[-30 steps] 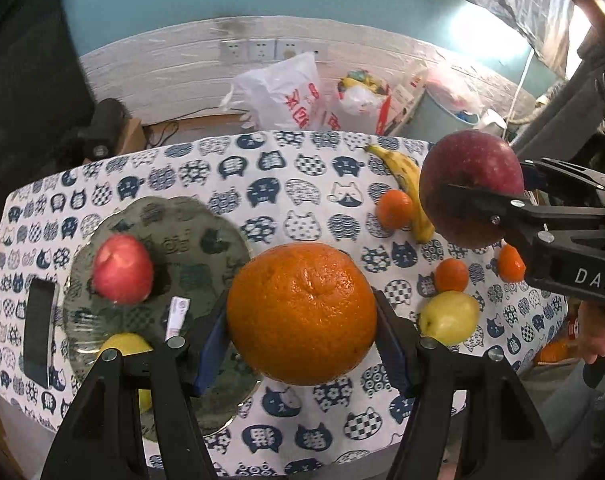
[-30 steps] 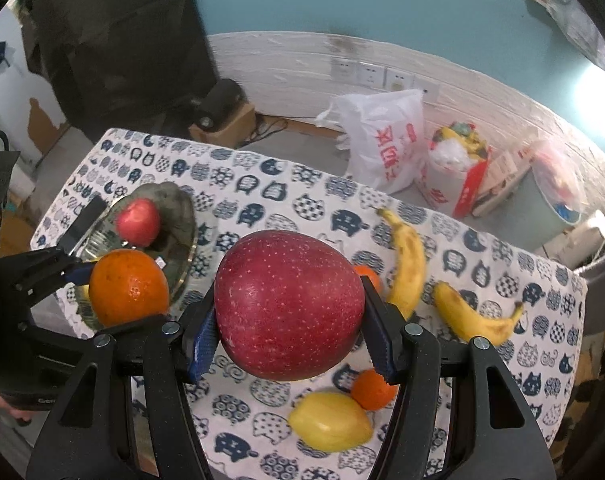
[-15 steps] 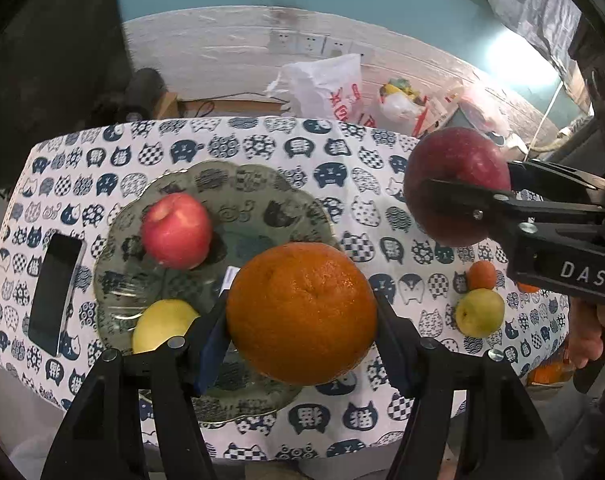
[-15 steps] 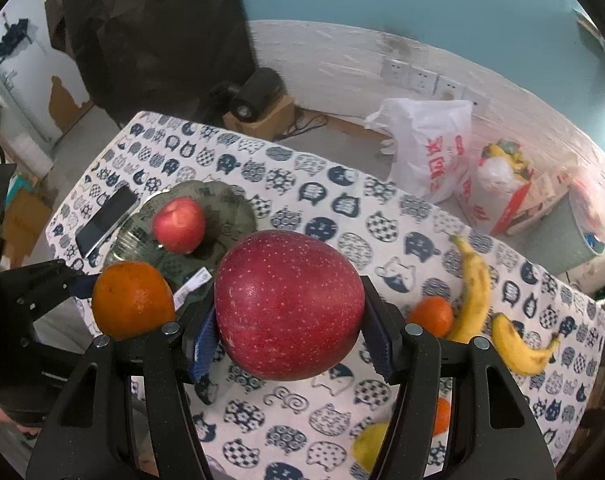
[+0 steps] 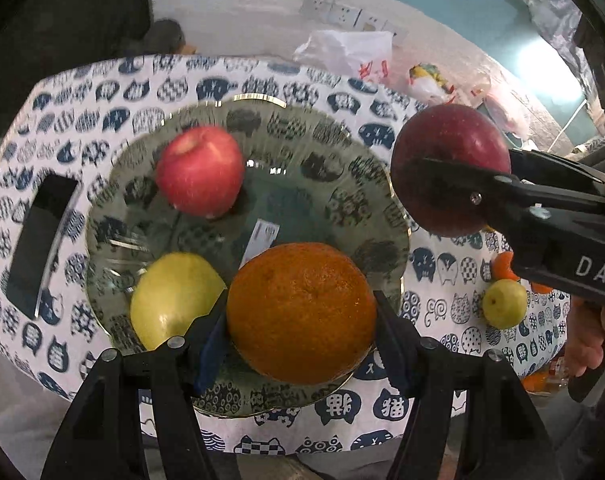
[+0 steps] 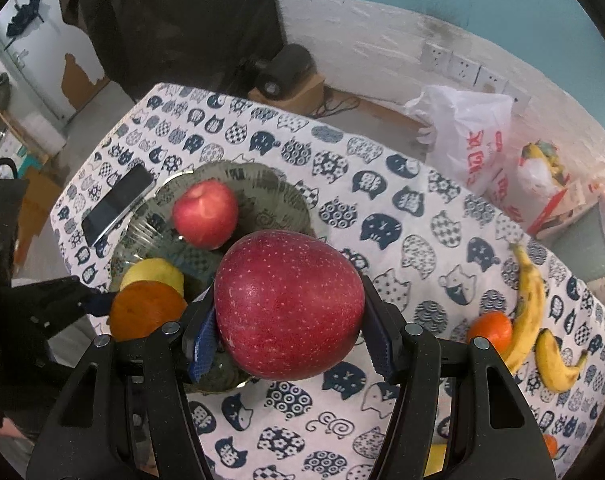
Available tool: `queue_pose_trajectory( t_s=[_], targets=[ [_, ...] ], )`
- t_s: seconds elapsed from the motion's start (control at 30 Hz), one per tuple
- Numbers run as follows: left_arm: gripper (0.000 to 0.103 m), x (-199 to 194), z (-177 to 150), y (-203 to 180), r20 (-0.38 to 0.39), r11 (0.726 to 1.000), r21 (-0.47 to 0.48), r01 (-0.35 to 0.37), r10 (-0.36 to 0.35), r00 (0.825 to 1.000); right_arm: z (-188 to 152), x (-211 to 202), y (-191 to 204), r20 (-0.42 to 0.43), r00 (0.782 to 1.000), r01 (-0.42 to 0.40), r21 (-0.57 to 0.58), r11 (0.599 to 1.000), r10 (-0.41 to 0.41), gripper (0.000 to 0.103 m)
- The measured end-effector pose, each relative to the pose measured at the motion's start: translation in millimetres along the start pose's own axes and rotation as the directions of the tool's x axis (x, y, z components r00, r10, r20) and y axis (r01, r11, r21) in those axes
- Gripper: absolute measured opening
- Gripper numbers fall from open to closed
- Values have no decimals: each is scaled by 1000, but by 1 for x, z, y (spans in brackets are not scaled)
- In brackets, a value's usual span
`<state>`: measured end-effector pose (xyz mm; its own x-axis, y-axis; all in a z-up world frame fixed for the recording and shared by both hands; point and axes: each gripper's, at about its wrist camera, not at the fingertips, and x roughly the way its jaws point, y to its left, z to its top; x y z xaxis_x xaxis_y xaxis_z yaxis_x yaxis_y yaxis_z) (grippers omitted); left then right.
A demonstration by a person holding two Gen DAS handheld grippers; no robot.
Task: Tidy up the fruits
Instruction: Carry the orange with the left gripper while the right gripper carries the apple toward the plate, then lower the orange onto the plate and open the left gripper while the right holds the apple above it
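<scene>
Teal wall and a white-painted lower band with sockets back a table under a cat-print cloth point(image 6: 382, 184), with a white plastic bag point(image 6: 466, 136) on the floor behind it. On the cloth sits a glass plate point(image 5: 322, 136) holding a pink-red apple point(image 5: 200, 170) and a yellow fruit point(image 5: 174, 300), apart from each other; a dark phone point(image 5: 38, 240) lies just beside the plate's left rim. The left gripper point(image 5: 300, 316) is clamped on a large orange point(image 5: 300, 312), its blue pads pressed to both sides, held over the near part of the plate. The right gripper point(image 6: 288, 320) grips a dark red apple point(image 6: 288, 304) the same way, over the plate's right edge. Further right on the cloth lie two bananas point(image 6: 528, 304), a small tangerine point(image 6: 490, 330) touching one of them, and a small yellow-green fruit point(image 5: 504, 304).
</scene>
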<state>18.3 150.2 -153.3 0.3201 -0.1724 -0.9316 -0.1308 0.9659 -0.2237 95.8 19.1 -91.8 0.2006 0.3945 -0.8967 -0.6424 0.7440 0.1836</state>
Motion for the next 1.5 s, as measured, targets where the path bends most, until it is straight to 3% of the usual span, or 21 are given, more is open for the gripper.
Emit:
queue_pose_trajectory(
  t_s=[0.57, 1.3, 1.5],
  targets=[
    [67, 28, -15, 12, -90, 998, -56, -3, -2, 996, -5, 43, 21, -63, 997, -48, -39, 998, 46, 62],
    [72, 20, -8, 18, -68, 998, -68, 1, -5, 998, -11, 60, 24, -108, 993, -54, -19, 998, 51, 63],
    [73, 18, -13, 16, -75, 998, -62, -15, 10, 997, -8, 48, 19, -66, 996, -50, 16, 999, 51, 66]
  ],
)
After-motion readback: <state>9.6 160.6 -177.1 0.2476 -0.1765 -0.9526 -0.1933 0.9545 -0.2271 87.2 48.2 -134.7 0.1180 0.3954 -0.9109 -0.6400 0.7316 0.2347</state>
